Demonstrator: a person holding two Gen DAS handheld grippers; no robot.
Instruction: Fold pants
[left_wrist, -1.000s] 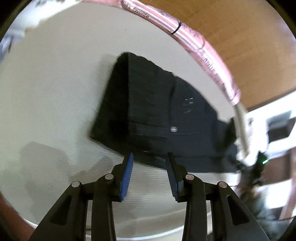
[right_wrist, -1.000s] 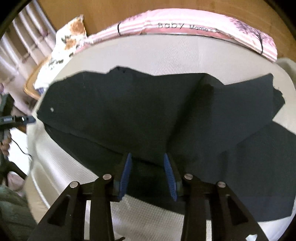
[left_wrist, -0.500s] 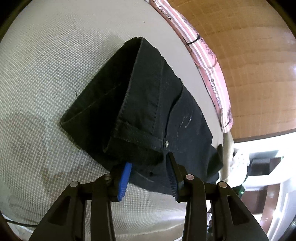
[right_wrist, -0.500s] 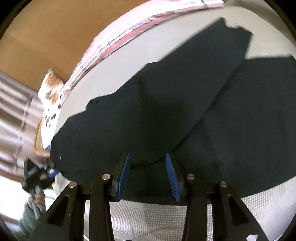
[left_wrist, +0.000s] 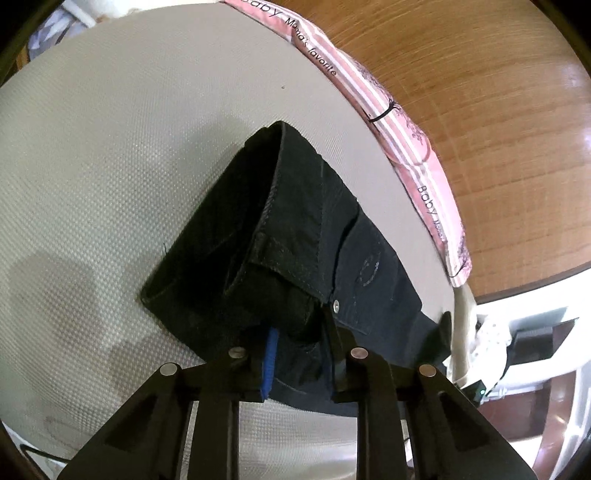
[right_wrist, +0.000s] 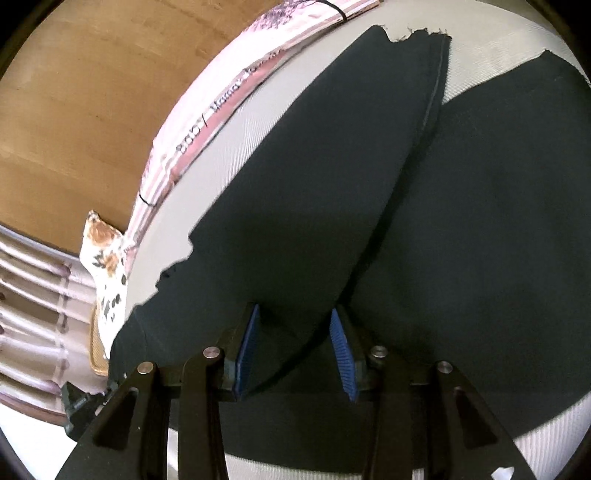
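Black pants (left_wrist: 295, 221) lie on a white textured mat (left_wrist: 110, 166). In the left wrist view their waist end is doubled over and raised off the mat. My left gripper (left_wrist: 300, 325) is closing, and the waistband by the metal rivet (left_wrist: 335, 305) is bunched tight between its pads. In the right wrist view one pant leg (right_wrist: 314, 184) lies folded across the other (right_wrist: 461, 258). The right gripper (right_wrist: 294, 310) is open over the near edge. The tip of the fold sits between its fingers, and both blue pads (right_wrist: 341, 354) still show.
A pink striped cloth with lettering (left_wrist: 406, 147) runs along the far edge of the mat, with a wooden panel (left_wrist: 480, 92) behind it. A flower-patterned cushion (right_wrist: 105, 266) and a curtain (right_wrist: 33, 314) are to the left in the right wrist view. White furniture (left_wrist: 535, 332) stands past the mat's right end.
My left gripper reached the waistband, narrowed on it and raised it off the mat. The right gripper rolled and moved along the pant leg, its gap unchanged.
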